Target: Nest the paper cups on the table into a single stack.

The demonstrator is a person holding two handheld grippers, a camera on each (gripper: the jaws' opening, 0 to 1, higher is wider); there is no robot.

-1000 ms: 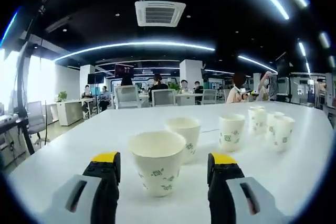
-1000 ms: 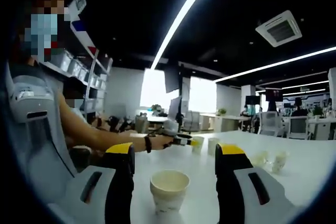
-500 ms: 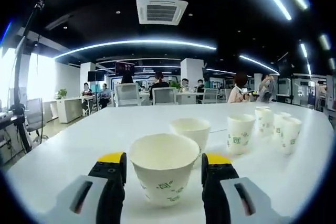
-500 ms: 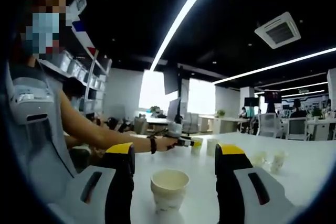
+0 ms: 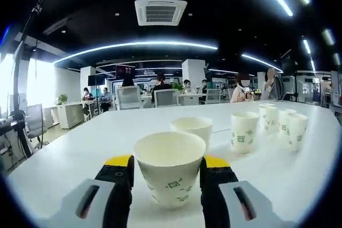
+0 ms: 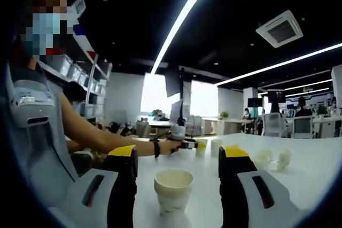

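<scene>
At the bottom centre of the left gripper view, your left tongs look clamped on the nearest paper cup, so the pickup is in hand. Next, carry it over the second cup just behind and lower it in squarely. Your right tongs stand apart around another cup on the white bench.

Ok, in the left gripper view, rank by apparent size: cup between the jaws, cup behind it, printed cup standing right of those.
1. Cup between the jaws, largest, though nearest the camera.
2. Cup behind it, partly hidden.
3. Printed cup, similar; ranking unsure.
</scene>
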